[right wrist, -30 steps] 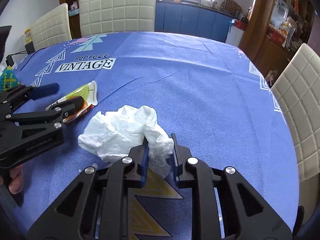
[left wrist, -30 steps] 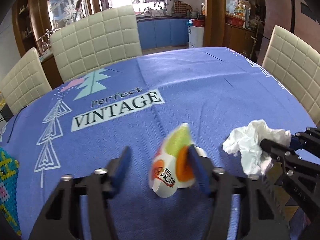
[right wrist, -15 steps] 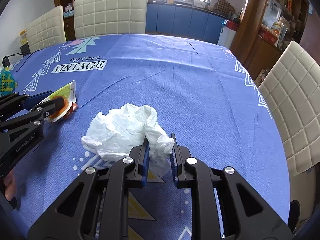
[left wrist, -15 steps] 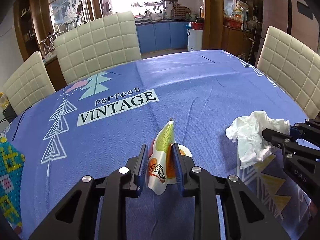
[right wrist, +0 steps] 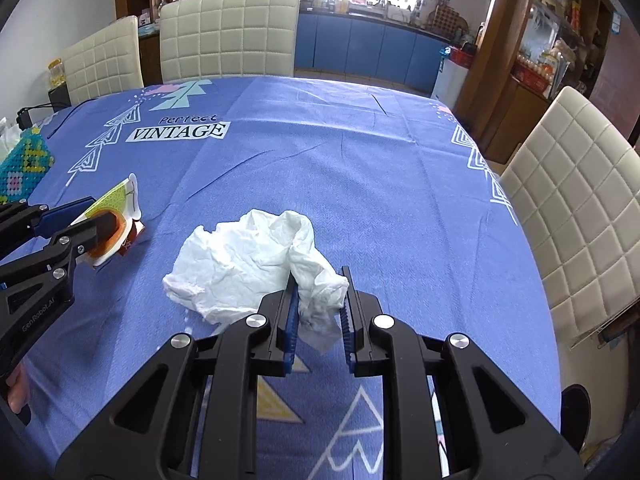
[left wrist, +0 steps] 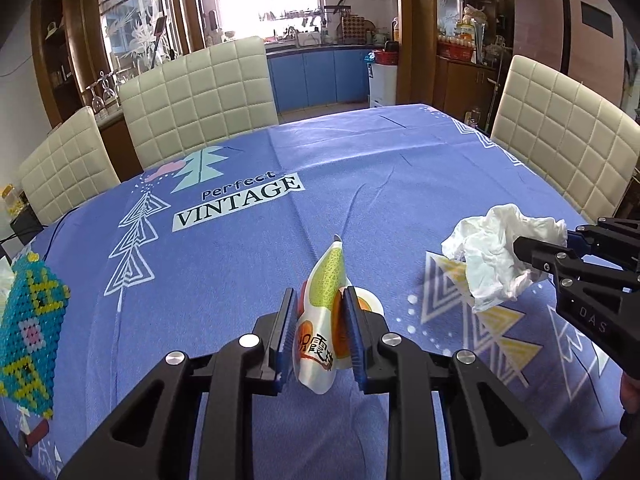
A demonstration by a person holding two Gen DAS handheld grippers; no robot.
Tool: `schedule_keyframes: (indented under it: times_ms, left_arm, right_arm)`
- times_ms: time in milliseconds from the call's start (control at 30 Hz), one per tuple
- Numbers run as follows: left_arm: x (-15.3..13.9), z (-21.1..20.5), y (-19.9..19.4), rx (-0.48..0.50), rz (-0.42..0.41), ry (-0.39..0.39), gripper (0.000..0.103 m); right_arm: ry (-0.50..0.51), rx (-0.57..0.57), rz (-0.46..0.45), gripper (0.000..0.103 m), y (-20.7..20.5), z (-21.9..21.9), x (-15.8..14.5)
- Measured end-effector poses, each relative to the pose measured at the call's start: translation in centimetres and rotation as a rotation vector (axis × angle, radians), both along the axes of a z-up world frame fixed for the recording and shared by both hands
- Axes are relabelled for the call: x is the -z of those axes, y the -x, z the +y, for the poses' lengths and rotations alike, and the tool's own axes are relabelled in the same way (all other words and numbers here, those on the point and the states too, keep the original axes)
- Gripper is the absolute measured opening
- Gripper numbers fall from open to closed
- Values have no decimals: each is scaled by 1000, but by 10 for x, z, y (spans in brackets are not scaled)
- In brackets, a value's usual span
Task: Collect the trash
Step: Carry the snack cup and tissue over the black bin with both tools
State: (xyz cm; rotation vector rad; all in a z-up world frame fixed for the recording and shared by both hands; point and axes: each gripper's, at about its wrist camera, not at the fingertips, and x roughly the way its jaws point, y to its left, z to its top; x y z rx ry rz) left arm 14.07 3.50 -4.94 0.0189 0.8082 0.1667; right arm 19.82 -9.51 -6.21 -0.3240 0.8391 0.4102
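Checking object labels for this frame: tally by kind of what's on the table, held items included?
Snack wrapper: 1, in left gripper
Crumpled tissue: 1, in right gripper
Beaded box: 1
Total: 3

Blue tablecloth (left wrist: 400, 184) printed with white triangles; white crumpled tissue (right wrist: 248, 264); green-and-orange snack wrapper (left wrist: 324, 320); cream quilted chairs (left wrist: 200, 96); turquoise beaded cover (left wrist: 24, 328).
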Motion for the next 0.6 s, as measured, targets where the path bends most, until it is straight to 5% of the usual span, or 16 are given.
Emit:
schedule_keyframes:
  times_ms: [600]
  left_arm:
    - [-20, -57, 41, 76, -32, -31, 23]
  right_arm:
    - [-1, -8, -30, 20, 54, -46, -16]
